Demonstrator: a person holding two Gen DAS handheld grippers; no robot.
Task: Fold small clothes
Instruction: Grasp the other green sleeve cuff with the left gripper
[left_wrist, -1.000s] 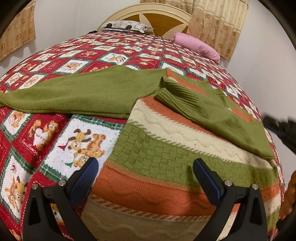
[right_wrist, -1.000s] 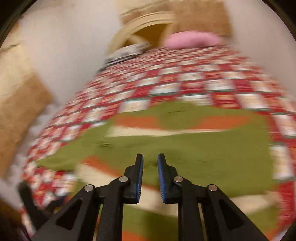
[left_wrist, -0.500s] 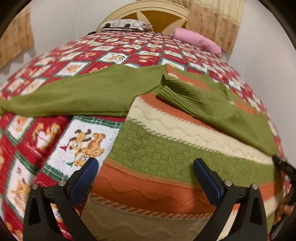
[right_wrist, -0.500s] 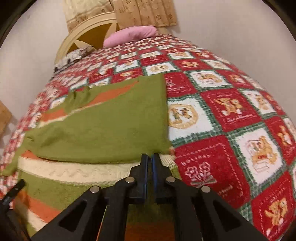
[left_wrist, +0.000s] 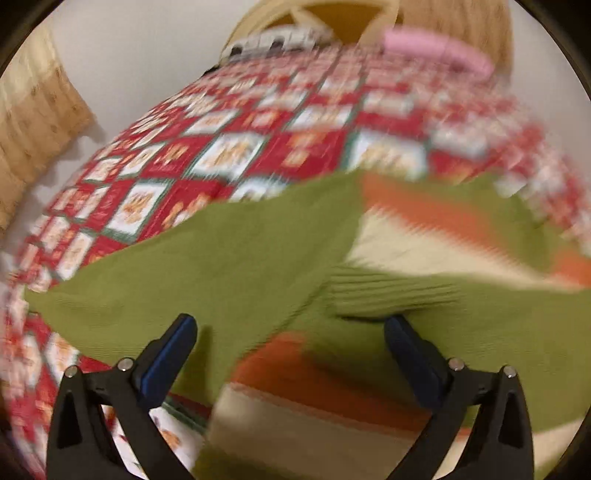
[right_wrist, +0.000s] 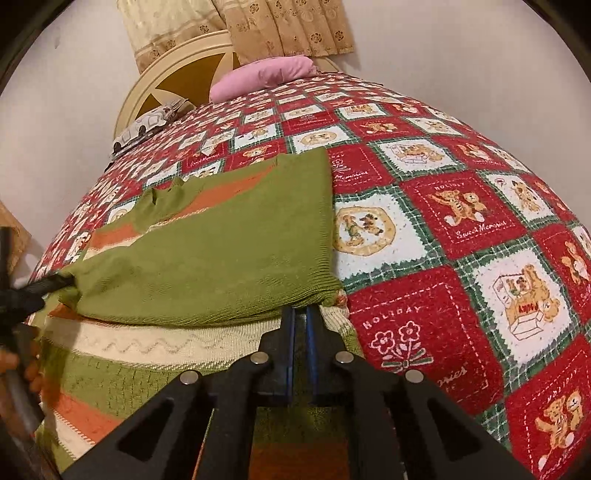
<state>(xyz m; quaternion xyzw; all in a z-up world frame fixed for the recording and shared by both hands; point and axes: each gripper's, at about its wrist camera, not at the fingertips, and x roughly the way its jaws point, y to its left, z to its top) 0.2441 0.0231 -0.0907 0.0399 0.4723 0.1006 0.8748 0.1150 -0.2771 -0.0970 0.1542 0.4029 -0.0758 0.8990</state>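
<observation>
A knitted sweater (right_wrist: 207, 258) with green, orange and cream stripes lies flat on the bed. One green sleeve (right_wrist: 221, 280) is folded across its body; its ribbed cuff (left_wrist: 391, 295) lies just ahead of my left gripper. The other green sleeve (left_wrist: 192, 266) stretches out to the left. My left gripper (left_wrist: 291, 339) is open and empty, low over the sweater; this view is blurred. It also shows in the right wrist view (right_wrist: 48, 284) at the cuff. My right gripper (right_wrist: 300, 314) is shut, its tips at the sweater's right edge below the folded sleeve; whether cloth is pinched is hidden.
The bed carries a red, white and green teddy-bear quilt (right_wrist: 461, 221). A pink pillow (right_wrist: 266, 75) and a patterned pillow (right_wrist: 147, 125) lie by the cream headboard (right_wrist: 177, 74). Walls and curtains (right_wrist: 288, 29) stand behind. The quilt right of the sweater is bare.
My left gripper has swung forward and left, from the sweater's lower stripes to the folded cuff. My right gripper has stayed shut at the sweater's right edge, slightly closer in.
</observation>
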